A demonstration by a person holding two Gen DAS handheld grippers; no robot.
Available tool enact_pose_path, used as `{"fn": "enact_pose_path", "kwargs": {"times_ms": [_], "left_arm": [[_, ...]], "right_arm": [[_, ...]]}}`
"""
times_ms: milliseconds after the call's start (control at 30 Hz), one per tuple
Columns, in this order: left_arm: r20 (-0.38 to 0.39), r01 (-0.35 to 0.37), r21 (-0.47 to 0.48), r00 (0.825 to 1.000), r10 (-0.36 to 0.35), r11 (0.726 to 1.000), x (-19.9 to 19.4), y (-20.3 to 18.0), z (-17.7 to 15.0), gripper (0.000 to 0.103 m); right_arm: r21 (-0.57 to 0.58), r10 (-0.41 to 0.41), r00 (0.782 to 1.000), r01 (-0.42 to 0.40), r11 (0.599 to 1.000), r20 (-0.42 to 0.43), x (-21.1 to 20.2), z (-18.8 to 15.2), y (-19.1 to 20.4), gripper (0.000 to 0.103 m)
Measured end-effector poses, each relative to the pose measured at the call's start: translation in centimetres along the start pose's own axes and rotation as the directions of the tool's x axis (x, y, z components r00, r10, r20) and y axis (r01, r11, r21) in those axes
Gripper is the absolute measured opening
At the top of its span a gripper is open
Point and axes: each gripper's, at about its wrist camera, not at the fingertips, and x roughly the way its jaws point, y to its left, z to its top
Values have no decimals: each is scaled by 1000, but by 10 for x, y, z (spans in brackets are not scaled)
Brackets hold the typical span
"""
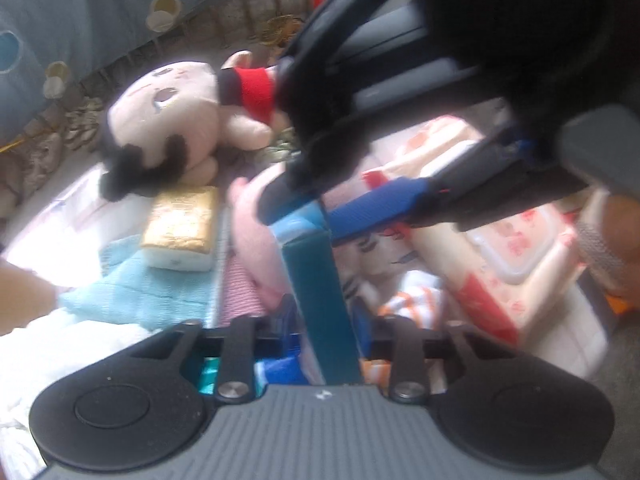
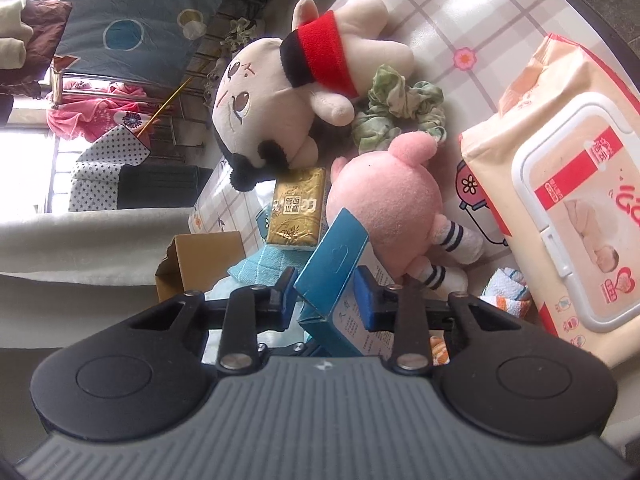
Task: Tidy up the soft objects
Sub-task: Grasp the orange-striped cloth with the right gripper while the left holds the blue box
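Observation:
A slim teal box (image 1: 320, 280) stands on end between my left gripper's (image 1: 324, 312) fingers, which are shut on its lower part. My right gripper (image 2: 326, 292) is shut on the same teal box (image 2: 336, 256); in the left wrist view it comes in from the upper right and clamps the box's top end. Behind the box lie a pink plush (image 2: 384, 204), a cream doll (image 2: 272, 108) with a red band, a gold tissue pack (image 2: 296, 216), a light blue cloth (image 1: 136, 288) and a green scrunchie (image 2: 400, 108).
A large pack of baby wipes (image 2: 560, 208) fills the right side of the checked tablecloth (image 2: 472, 8). An orange-striped cloth (image 2: 504, 292) lies by its near corner. An open cardboard box (image 2: 200, 260) stands off the table at the left. A hand (image 1: 24, 300) shows at the left edge.

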Motion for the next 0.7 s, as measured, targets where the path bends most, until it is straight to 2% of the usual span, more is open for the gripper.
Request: {"fn": "enact_pose_path", "kwargs": {"times_ms": [67, 100, 133, 200, 233, 300, 400, 500, 567, 633, 700], "left_arm": [[-7, 24, -62, 1000, -24, 998, -2, 10, -1, 23], [-4, 30, -83, 1000, -30, 996, -4, 14, -2, 23], [0, 36, -92, 999, -36, 995, -7, 17, -3, 22], [0, 51, -101, 999, -51, 994, -12, 21, -5, 21], [-1, 50, -97, 999, -50, 994, -14, 21, -6, 21], [-8, 59, -85, 998, -60, 995, -17, 20, -8, 21], [-22, 59, -69, 998, -61, 996, -18, 17, -15, 20], [-25, 74, -87, 997, -77, 993, -20, 22, -19, 21], [-25, 94, -121, 995, -97, 988, -22, 29, -18, 21], [-20, 111, -155, 993, -116, 982, -22, 37, -17, 21], [-12, 133, -189, 990, -138, 973, -22, 45, -16, 21]], "right_arm": [[8, 12, 1000, -12, 1000, -2, -2, -1, -2, 32], [3, 24, 1000, -24, 1000, -4, -4, -1, -3, 40], [6, 41, 999, -41, 999, 4, -9, -3, -3, 54], [23, 49, 998, -49, 999, 41, -22, -8, -7, 65], [36, 34, 997, -36, 999, 63, -29, -12, -10, 67], [92, 8, 996, -16, 996, 88, -41, -22, -22, 69], [221, 12, 996, -32, 975, 91, -46, -39, -43, 70], [372, 10, 991, -60, 926, 133, -51, -55, -62, 71], [426, 25, 982, -105, 899, 188, -57, -62, -70, 71], [442, -9, 982, -77, 894, 190, -59, -64, -73, 70], [436, -58, 987, -14, 900, 151, -52, -66, -73, 67]]}}
